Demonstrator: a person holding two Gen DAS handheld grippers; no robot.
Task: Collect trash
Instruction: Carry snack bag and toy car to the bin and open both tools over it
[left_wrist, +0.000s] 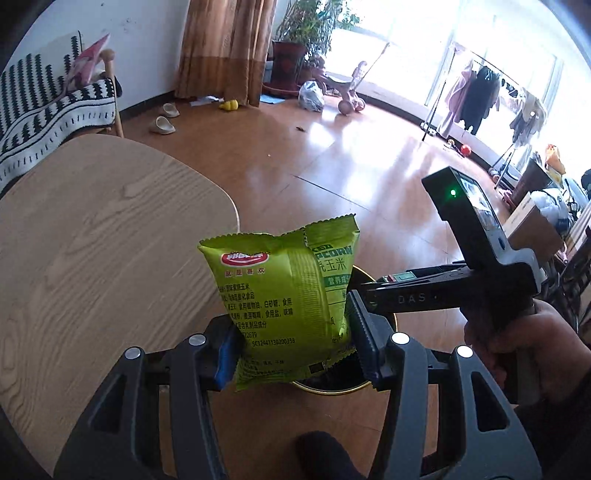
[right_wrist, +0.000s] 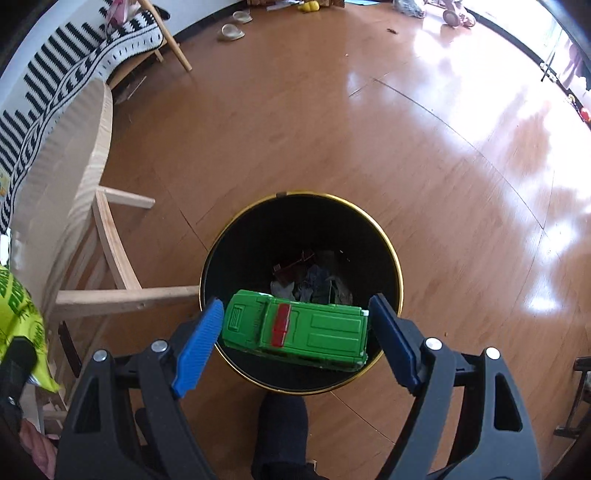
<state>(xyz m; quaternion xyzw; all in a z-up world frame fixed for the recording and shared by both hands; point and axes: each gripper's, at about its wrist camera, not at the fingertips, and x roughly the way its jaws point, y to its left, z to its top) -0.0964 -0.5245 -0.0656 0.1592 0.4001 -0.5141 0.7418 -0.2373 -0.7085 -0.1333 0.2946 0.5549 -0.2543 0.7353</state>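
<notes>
My left gripper (left_wrist: 291, 350) is shut on a green popcorn snack bag (left_wrist: 284, 295), held upright over the near rim of a black trash bin with a gold rim (left_wrist: 332, 392). In the right wrist view the bin (right_wrist: 301, 194) stands on the floor with crumpled trash (right_wrist: 314, 277) at its bottom. My right gripper (right_wrist: 295, 339) holds a green toy car (right_wrist: 299, 330) above the bin's near side; both pads touch its ends. The right gripper also shows in the left wrist view (left_wrist: 373, 291). The snack bag shows at the left edge (right_wrist: 18, 321).
A light wooden table (left_wrist: 92, 240) is at the left, with its legs (right_wrist: 110, 258) beside the bin. A striped bench (left_wrist: 44, 110), slippers (left_wrist: 162, 123), a plant (left_wrist: 303, 37), a toy trike (left_wrist: 347, 92) and a clothes rack (left_wrist: 480, 96) stand farther off on the wooden floor (right_wrist: 406, 147).
</notes>
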